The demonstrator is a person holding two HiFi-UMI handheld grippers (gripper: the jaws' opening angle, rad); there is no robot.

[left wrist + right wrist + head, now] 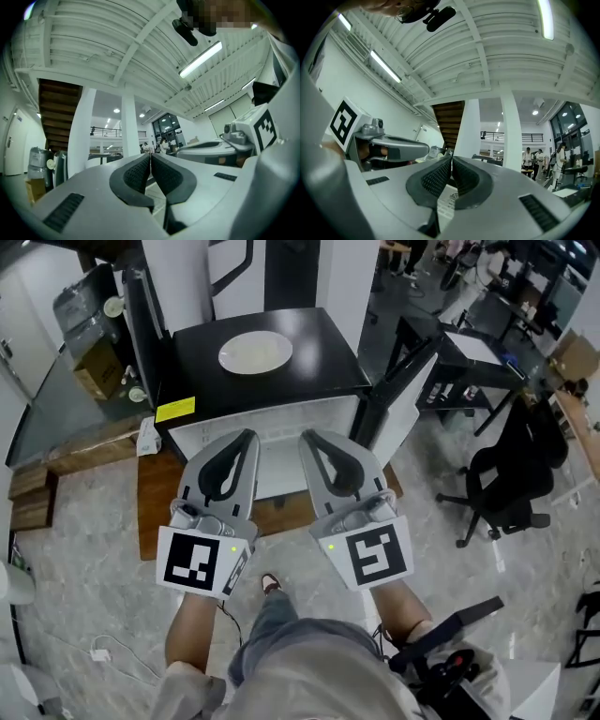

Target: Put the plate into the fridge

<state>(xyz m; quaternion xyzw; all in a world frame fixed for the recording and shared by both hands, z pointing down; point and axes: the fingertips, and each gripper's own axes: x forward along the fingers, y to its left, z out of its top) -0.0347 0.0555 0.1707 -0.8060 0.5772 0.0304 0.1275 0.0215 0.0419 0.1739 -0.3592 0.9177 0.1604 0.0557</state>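
The plate [255,352] lies on top of the black fridge [330,341], well apart from the left gripper [247,438] and right gripper [308,438]. Their fingers are together and empty. The plate looks stiff, smooth and breakable, so I would pinch its rim.

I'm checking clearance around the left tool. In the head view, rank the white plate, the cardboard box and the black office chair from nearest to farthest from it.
1. The white plate, on the fridge just ahead of the left tool.
2. The cardboard box, off to the left.
3. The black office chair, far right.
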